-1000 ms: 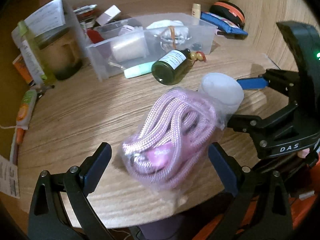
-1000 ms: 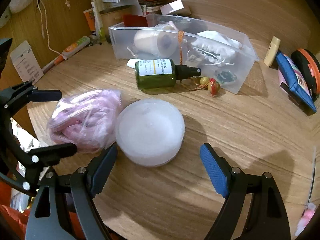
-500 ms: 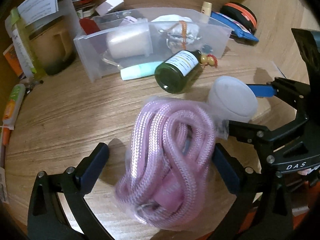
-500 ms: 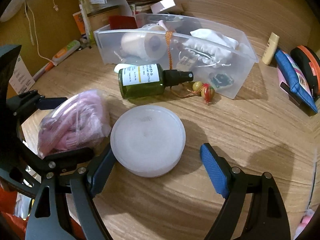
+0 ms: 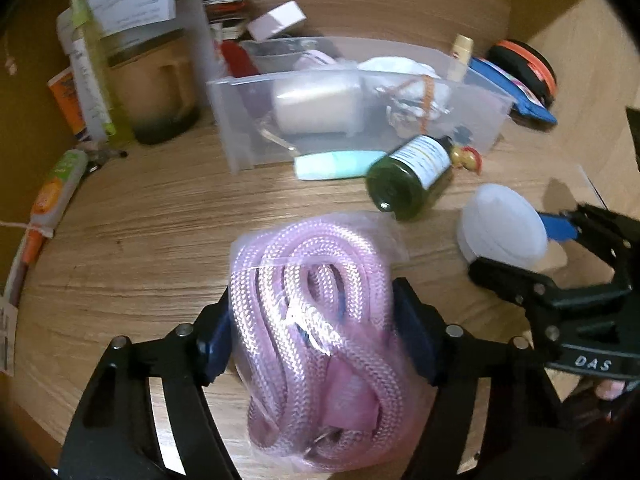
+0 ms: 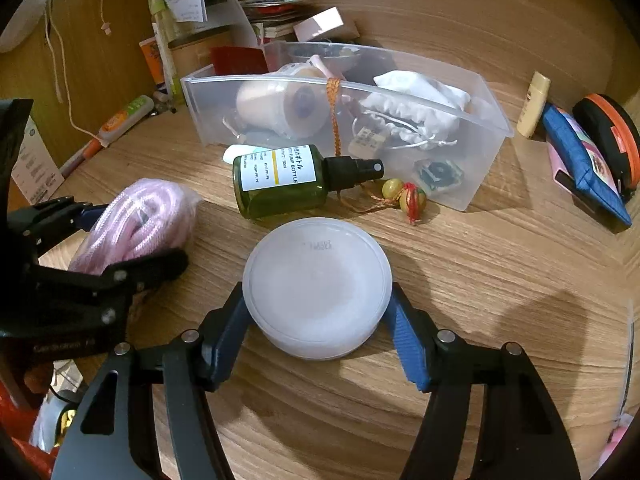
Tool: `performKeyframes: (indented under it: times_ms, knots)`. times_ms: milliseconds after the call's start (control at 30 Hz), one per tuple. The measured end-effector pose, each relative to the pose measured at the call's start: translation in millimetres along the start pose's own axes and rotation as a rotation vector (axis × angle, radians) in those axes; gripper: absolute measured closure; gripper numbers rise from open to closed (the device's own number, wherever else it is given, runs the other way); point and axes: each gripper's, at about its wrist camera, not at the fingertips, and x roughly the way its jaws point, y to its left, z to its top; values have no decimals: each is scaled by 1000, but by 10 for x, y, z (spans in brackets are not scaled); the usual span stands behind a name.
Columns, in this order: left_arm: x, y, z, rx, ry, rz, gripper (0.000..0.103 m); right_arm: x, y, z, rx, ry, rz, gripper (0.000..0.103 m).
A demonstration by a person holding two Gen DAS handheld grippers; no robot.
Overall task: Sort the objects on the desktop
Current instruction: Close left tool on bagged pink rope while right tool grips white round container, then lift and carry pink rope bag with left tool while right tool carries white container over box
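Observation:
My left gripper (image 5: 312,332) is shut on a bagged pink rope (image 5: 316,320) near the desk's front edge; the rope also shows in the right wrist view (image 6: 140,220). My right gripper (image 6: 318,320) is shut on a round white lidded container (image 6: 318,284), which also shows in the left wrist view (image 5: 502,228). A green spray bottle (image 6: 280,180) lies on its side behind both. A clear plastic bin (image 6: 492,120) behind it holds a roll, a white pouch and small items.
A mint tube (image 5: 336,164) and a bead charm (image 6: 408,196) lie by the bin. A blue pouch (image 6: 584,164) and an orange-black case (image 6: 612,136) lie at right. A mug (image 5: 160,88), tubes and papers stand at back left.
Both grippers moved forward and closed: the left jaws now squeeze the pink rope bag, the right jaws now press the white container's sides.

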Motion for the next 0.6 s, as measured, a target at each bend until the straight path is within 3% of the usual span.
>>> performKeyframes:
  times_ms: [233,600]
  knots:
    - [-33,3,30,-44,-7,-7,38,-25,-1,26,-27,8,-8,40]
    - [-345,-30,130,-43,-78,-35,39,-356,-41,190,-19,-90,-26,40]
